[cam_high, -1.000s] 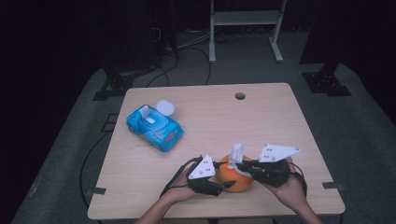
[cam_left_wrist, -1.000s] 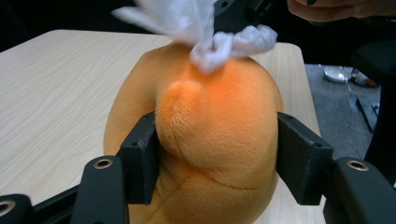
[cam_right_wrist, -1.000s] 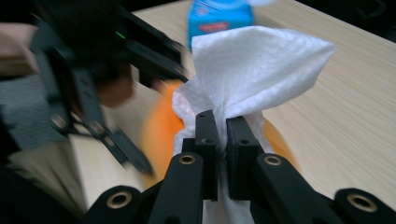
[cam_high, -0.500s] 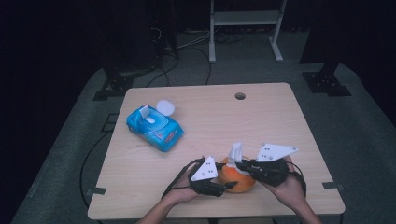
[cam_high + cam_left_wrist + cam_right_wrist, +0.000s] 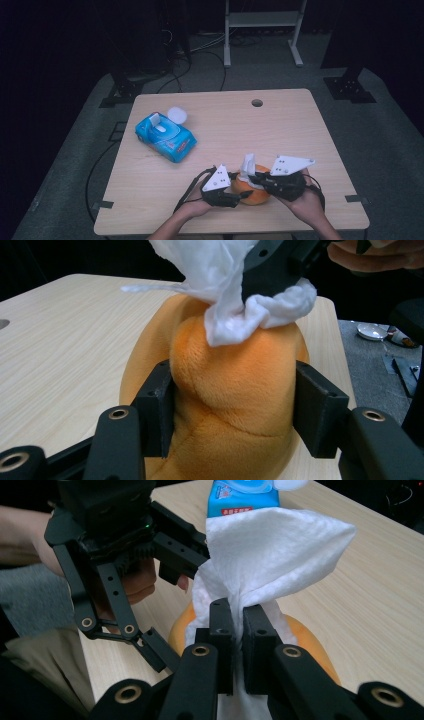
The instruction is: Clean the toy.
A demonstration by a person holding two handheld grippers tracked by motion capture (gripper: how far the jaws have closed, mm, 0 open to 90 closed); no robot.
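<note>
Left third of the worktop (image 5: 150,210): bare wood out to the left edge. Blue wipes pack (image 5: 165,136) sits left of centre, flip lid open, white cap (image 5: 177,115) just behind it; label print is too small to read. Middle and back are open up to the cable hole (image 5: 257,103). Orange plush toy (image 5: 252,190) lies near the front edge. Left gripper (image 5: 235,197), its jaws just closing, clamps the plush on both sides, pads pressed into the fabric. Right gripper (image 5: 238,630), jaws pressed together, pinches a white wipe (image 5: 270,550) on top of the plush. Right strip to the edge is bare.
</note>
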